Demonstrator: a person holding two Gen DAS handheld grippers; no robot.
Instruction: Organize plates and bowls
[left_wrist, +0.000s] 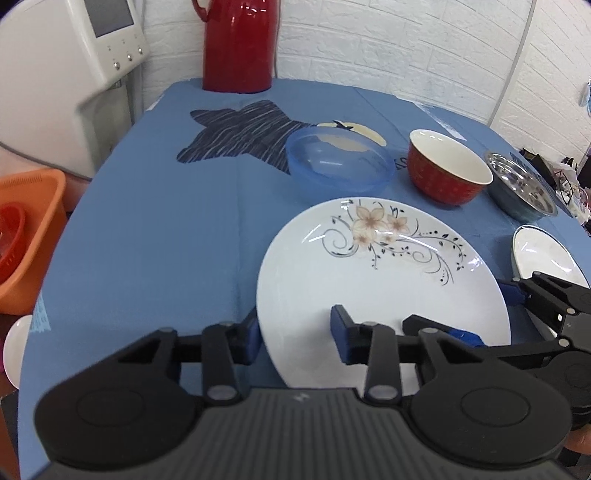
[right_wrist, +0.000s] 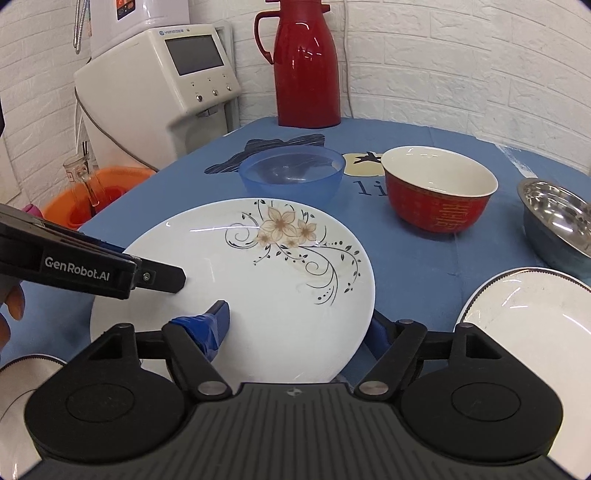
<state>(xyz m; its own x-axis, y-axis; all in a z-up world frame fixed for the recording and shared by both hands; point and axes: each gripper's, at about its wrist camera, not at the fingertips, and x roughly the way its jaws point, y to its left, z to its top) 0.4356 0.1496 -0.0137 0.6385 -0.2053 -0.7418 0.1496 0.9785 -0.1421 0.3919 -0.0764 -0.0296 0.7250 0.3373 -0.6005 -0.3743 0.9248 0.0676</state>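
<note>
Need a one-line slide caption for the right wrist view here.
Both grippers straddle opposite rims of the flowered plate, right gripper near, left gripper entering from the left; blue bowl and red bowl behind.

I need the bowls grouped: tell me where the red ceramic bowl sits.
The red ceramic bowl stands upright on the blue tablecloth, between the translucent blue plastic bowl and the steel bowl.

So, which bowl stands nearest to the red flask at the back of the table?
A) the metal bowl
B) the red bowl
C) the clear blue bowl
C: the clear blue bowl stands just in front of the red flask, while the red bowl and the metal bowl stand further right.
</note>
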